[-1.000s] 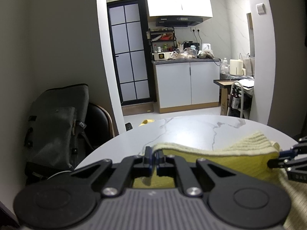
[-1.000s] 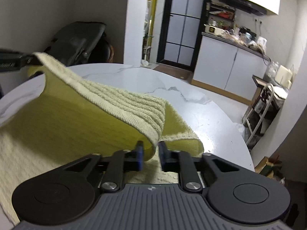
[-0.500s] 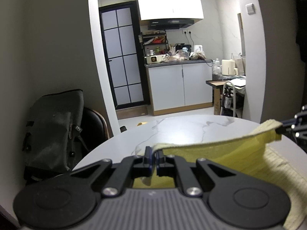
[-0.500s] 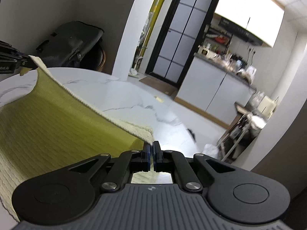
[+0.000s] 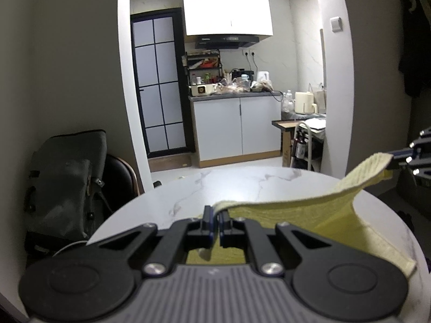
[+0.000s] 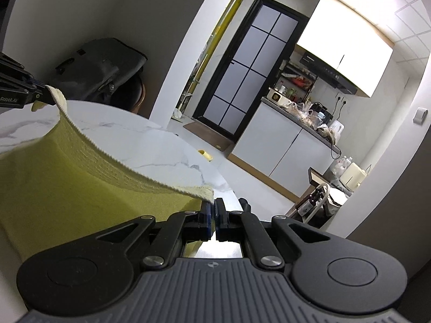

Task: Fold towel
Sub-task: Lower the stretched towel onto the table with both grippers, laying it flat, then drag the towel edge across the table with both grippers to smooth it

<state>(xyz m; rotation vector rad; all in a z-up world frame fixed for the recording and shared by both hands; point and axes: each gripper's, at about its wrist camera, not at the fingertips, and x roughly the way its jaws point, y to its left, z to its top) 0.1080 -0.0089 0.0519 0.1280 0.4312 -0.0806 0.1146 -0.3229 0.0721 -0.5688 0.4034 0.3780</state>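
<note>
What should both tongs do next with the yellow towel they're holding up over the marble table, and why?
Probably carry both corners forward together and lower them. The left tongs and the right tongs each pinch a corner of the yellow towel, its held edge is lifted between them, and the rest drapes down onto the marble table. So the raised edge seems ready to be laid over for the fold.

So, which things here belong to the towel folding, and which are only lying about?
Belonging to the job:
- yellow towel
- left gripper
- right gripper
- marble table

Only lying about:
- dark backpack
- chair
- kitchen counter clutter
</note>
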